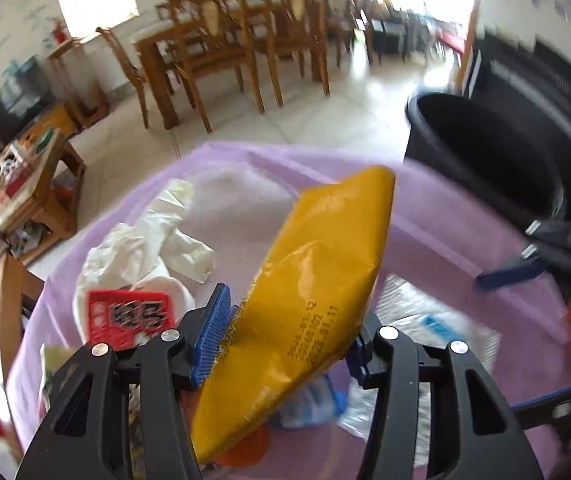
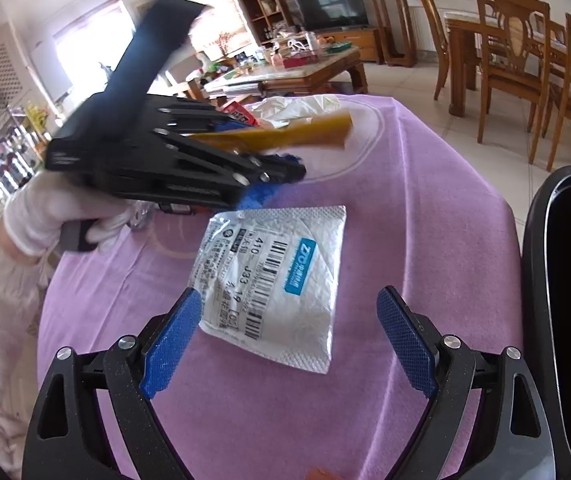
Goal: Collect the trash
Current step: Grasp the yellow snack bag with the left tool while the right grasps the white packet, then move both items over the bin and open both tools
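Item: left gripper (image 1: 285, 332), black frame, blue ribbed pads. Jaws closed on a yellow snack bag (image 1: 305, 300), pinched near its lower half; the bag stands tilted, its top leaning toward the black bin (image 1: 485, 148). In the right wrist view the same gripper is held in a white-gloved hand (image 2: 49, 216) with the bag lifted clear of the cloth.

Item: right gripper (image 2: 289, 340). Jaws spread wide, nothing between the pads; it hovers over a white courier pouch (image 2: 281, 284) (barcode label, blue logo) lying flat on the purple tablecloth (image 2: 425, 220).

Item: further trash on the cloth: crumpled white plastic (image 1: 145, 240), a red packet (image 1: 129, 316) beside it, both at the far-left part of the table.

Item: bin, dark, open-topped, standing just beside the table's right edge.

Surroundings: wooden dining chairs (image 1: 213, 40), tiled floor.
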Motion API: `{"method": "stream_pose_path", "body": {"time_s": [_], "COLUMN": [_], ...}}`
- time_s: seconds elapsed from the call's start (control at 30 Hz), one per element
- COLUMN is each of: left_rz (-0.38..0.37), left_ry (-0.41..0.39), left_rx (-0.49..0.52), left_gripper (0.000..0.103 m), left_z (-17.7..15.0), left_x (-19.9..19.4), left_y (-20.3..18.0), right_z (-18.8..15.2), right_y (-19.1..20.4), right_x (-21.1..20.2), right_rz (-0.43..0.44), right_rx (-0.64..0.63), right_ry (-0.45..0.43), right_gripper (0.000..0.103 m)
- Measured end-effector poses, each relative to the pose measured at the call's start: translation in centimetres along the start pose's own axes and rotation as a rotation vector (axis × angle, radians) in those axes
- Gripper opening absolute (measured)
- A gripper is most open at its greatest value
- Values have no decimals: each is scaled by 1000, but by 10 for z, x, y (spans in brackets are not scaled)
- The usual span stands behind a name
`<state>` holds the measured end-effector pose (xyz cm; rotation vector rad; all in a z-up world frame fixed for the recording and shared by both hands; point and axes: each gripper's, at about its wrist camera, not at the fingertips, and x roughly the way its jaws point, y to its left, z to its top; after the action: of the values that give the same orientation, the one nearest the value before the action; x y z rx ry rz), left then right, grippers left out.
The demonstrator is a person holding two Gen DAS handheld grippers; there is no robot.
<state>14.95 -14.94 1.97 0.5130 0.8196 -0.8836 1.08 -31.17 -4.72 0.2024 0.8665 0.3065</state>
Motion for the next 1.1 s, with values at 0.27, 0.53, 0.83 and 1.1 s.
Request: {"method": "stream_pose_path", "body": {"time_s": [0.27, 0.53, 0.83, 1.1], "left_rz": [-12, -38, -86, -154], "left_ry": [-284, -330, -329, -270], "left_rx": [-346, -485, -486, -334], "left_gripper": [51, 51, 51, 51], "left_z": [-60, -124, -110, -33], "left_x": [-132, -163, -129, -74], "left_y": [23, 15, -15, -96], "right_z": [20, 15, -1, -14], "right_y": [29, 49, 38, -60], "right_x": [42, 52, -8, -116], "right_rz": [-113, -183, -81, -277], "right_rx": [-101, -185, -93, 60], "right_ry": [76, 78, -63, -260], "right_gripper": [98, 67, 59, 59]}}
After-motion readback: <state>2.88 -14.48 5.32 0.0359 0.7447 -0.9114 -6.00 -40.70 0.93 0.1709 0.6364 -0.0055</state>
